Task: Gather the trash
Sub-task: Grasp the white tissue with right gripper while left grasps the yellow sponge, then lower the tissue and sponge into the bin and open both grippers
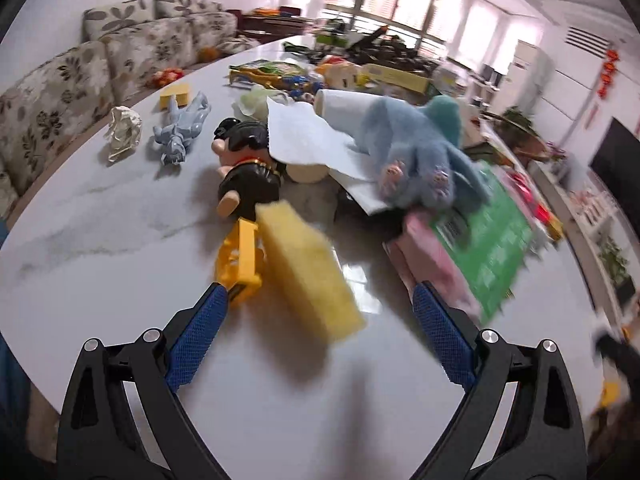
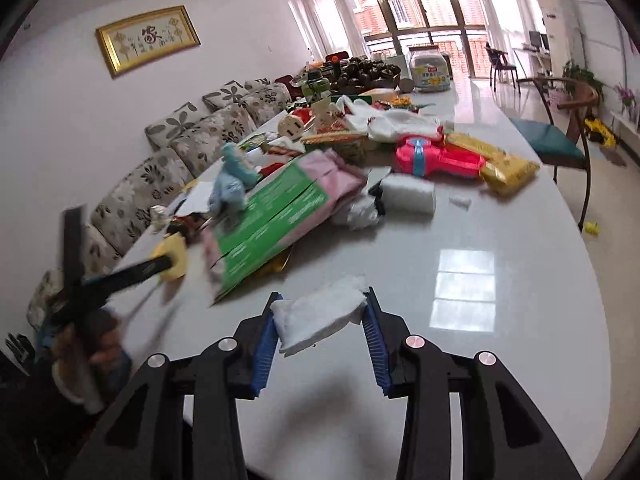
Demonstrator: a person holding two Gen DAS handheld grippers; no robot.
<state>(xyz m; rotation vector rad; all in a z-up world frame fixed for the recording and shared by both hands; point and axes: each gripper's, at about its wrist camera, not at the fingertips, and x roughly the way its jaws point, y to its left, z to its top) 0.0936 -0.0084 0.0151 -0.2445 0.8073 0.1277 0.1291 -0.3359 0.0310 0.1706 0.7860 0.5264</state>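
Right gripper (image 2: 322,312): jaws closed on a white tissue (image 2: 320,318), both blue pads pressing its ends, just above the bench (image 2: 500,320) near its front edge.
Left gripper (image 1: 316,312): jaws wide open, nothing held; a yellow sponge (image 1: 308,268) lies on the bench between the 2 fingers, nearer the left one, touching neither that I can see.
Left gripper from the right camera: blurred, at the bench's left edge, a hand (image 2: 94,348) under it.
Paper ball (image 1: 124,132): crumpled, alone near the bench's left edge, beside a pale blue figure (image 1: 182,130).
Doll (image 1: 248,168): black-clad, lying just beyond the sponge, with a yellow toy (image 1: 240,264) at its foot.
Paper sheet (image 1: 308,136): white, draped over the clutter behind the doll.
Plush (image 1: 424,156): blue, lying on a green box (image 1: 496,244) toward the bench's middle.
Far end: piled with packets, a pink pouch (image 2: 436,156) and a jar (image 2: 430,68).
Sofa (image 1: 80,88): flowered, along the bench's left side.
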